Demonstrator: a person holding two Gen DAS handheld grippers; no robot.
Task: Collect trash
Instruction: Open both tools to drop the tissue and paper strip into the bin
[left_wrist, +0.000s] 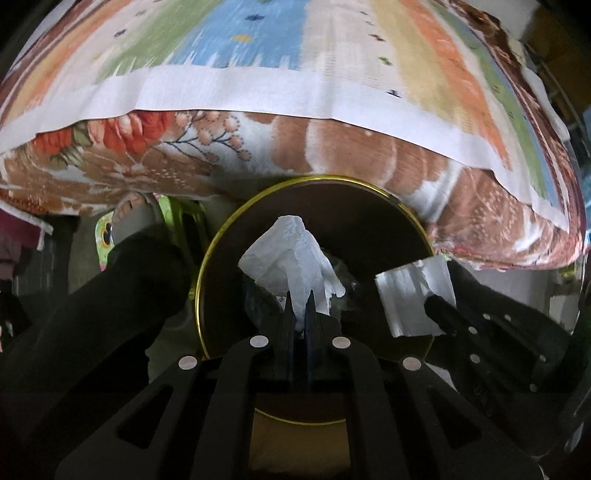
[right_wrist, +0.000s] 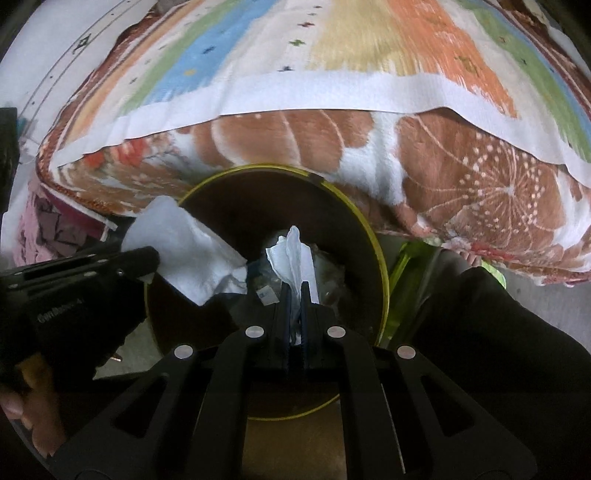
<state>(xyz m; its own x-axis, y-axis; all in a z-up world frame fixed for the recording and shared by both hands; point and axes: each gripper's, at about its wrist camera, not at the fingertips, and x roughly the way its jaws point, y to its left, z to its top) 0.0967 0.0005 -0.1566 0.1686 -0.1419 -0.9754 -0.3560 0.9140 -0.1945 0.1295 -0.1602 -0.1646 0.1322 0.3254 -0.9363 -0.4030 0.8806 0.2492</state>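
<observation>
We hold both tissues above the bin (left_wrist: 201, 280), its gold rim tight against the bed (left_wrist: 258, 147). Left hand-held gripper (left_wrist: 300, 301) clamps a crumpled white tissue (left_wrist: 291, 254); right hand-held gripper (right_wrist: 294, 291) pinches another tissue (right_wrist: 290, 254).

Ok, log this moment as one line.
left gripper: shut on white tissue | right gripper: shut on second tissue | both over gold-rimmed bin | bin holds trash | neither dropped yet
</observation>
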